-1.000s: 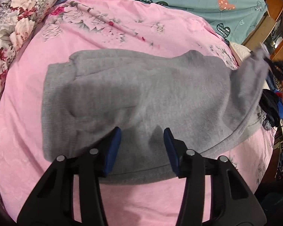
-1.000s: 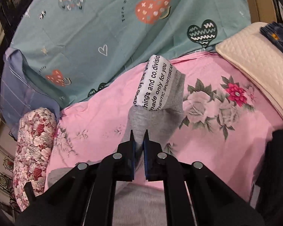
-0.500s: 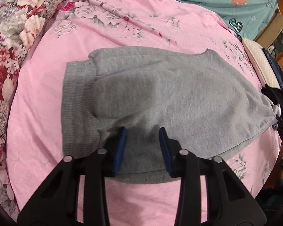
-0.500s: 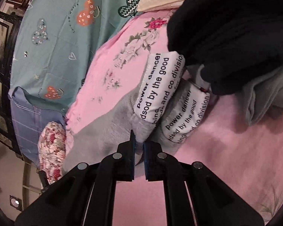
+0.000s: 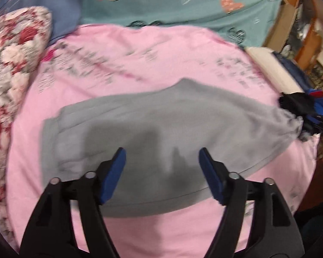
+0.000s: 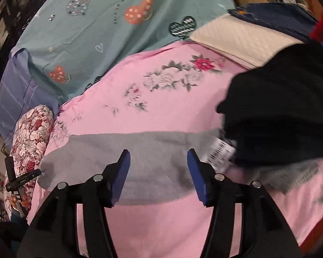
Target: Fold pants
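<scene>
Both my left tongs (image 5: 162, 172) and right tongs (image 6: 159, 173) are opening, empty — grey pants (image 5: 172, 129) lie doubled ahead of them on the bed (image 5: 161, 64), I judge released to settle.

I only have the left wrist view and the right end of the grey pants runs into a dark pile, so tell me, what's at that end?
Observer: In the right wrist view a white printed cuff of the grey pants lies against a black garment.
Operator: Is the right gripper holding the pants?
Observer: No. The right gripper is opening, its jaws apart above the fabric, not pinching it.
Operator: Anything past the dark pile?
Observer: A cream quilted pad lies behind it, with dark blue denim on top.
</scene>
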